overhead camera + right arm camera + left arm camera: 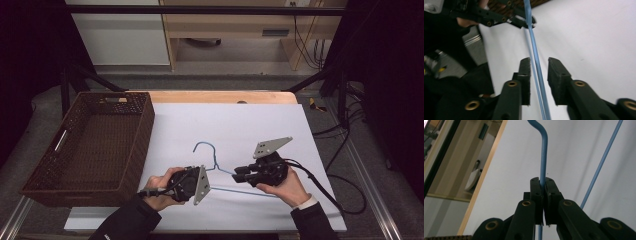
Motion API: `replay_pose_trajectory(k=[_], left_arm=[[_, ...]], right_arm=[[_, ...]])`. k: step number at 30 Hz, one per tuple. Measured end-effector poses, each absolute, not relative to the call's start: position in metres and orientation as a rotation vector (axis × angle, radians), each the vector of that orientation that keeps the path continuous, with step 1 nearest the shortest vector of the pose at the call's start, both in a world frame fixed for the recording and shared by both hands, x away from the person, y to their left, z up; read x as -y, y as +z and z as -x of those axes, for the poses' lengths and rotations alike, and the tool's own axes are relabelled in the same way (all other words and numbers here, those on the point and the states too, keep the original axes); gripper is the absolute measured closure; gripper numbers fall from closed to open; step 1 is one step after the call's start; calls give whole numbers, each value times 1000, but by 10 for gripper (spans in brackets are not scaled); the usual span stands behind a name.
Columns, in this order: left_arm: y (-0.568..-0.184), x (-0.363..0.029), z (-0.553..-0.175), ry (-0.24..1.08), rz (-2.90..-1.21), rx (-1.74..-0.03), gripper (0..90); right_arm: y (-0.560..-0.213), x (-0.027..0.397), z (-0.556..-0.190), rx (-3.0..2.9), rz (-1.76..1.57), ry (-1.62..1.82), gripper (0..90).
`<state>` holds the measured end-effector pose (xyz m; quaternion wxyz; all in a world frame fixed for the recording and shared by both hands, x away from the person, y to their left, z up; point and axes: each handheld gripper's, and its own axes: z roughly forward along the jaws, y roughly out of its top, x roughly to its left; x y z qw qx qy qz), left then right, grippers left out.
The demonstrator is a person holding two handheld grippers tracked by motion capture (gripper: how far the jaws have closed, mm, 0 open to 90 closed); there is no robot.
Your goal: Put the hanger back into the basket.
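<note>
Handling: hanger (220,172) is thin blue wire; judged light, springy, slick, prone to pivot in a single pinch.
Location: on the white sheet (235,125), at 3 o'clock from the wicker basket (30,187).
Left gripper (542,185): clenched on the neck below the hook.
Right gripper (539,65): released, jaws straddling the wire at 3 o'clock of the left, not pressing.
Grip point: neck, or straight bar near a corner.

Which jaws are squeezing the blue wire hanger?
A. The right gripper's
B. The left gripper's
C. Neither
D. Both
B: the left gripper has its jaws pressed shut on the blue wire hanger, while the right gripper has open jaws with the wire running free between them.
</note>
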<state>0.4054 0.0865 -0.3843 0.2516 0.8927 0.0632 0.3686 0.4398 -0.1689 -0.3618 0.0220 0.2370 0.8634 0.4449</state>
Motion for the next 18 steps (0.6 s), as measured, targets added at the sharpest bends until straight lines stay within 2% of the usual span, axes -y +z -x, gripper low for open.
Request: replay_pose_trajectory(k=[3, 7, 9, 13, 14, 15, 18], left_arm=[[-378, -85, -413, 984, -2444, -294, 871], [-372, -83, -421, 982, -2462, -392, 871], [-369, -82, -424, 983, -2460, -419, 871], [-356, -80, -434, 985, -2454, -539, 871], [-356, -80, -434, 985, -2454, -539, 871], [-353, -80, -436, 990, -2445, -560, 871], [-345, -80, -442, 989, -2443, -609, 871]], right_arm=[[-356, 185, -440, -2479, -775, 1428, 478], [-354, 204, -439, -2311, -842, 1432, 338], [-354, 208, -438, -2274, -865, 1432, 324], [-358, 233, -432, -2127, -970, 1434, 176], [-358, 233, -432, -2127, -970, 1434, 176], [-362, 241, -429, -2077, -1011, 1408, 135], [-366, 248, -427, -2051, -1038, 1387, 123]])
